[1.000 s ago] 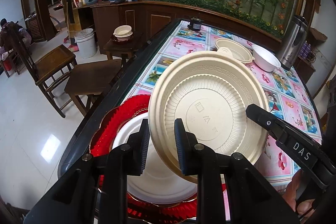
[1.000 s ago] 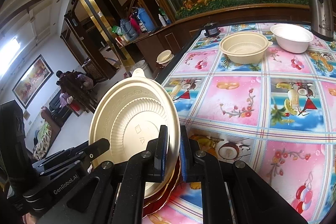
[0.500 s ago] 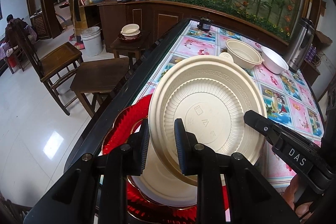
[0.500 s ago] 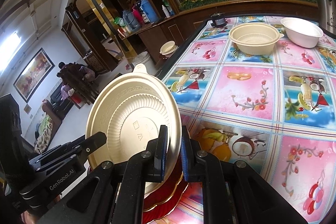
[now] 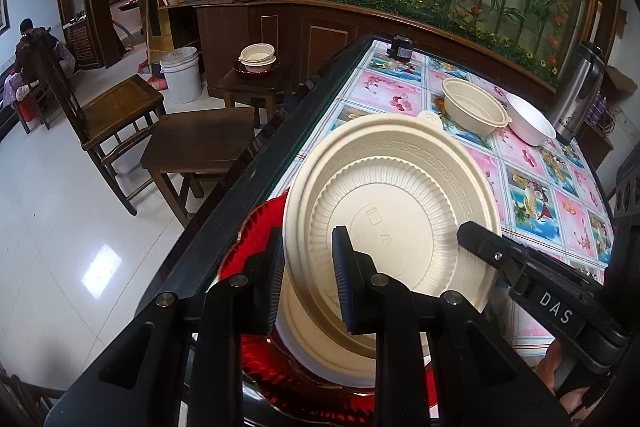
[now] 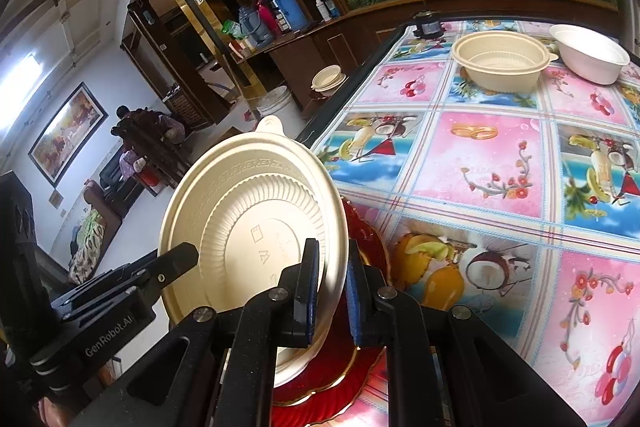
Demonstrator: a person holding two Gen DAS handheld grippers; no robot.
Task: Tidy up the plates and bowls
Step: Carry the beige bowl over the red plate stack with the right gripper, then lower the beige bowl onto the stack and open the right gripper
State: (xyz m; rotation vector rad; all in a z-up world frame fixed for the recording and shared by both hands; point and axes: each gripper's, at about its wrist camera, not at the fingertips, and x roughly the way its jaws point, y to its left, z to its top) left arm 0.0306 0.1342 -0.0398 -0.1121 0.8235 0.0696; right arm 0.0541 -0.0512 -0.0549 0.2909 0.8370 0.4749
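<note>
Beige plate point(image 5: 394, 211): tilted, rim pinched by left hand-held gripper point(image 5: 308, 279) and right hand-held gripper point(image 6: 333, 281) (both clamped), above red plate point(image 5: 256, 227).

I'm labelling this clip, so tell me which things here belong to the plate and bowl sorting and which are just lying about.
Part of the job:
beige plate, held by both grippers
red plate
white plate
beige bowl
white bowl

Just lying about:
steel flask
dark jar
white bucket
</note>
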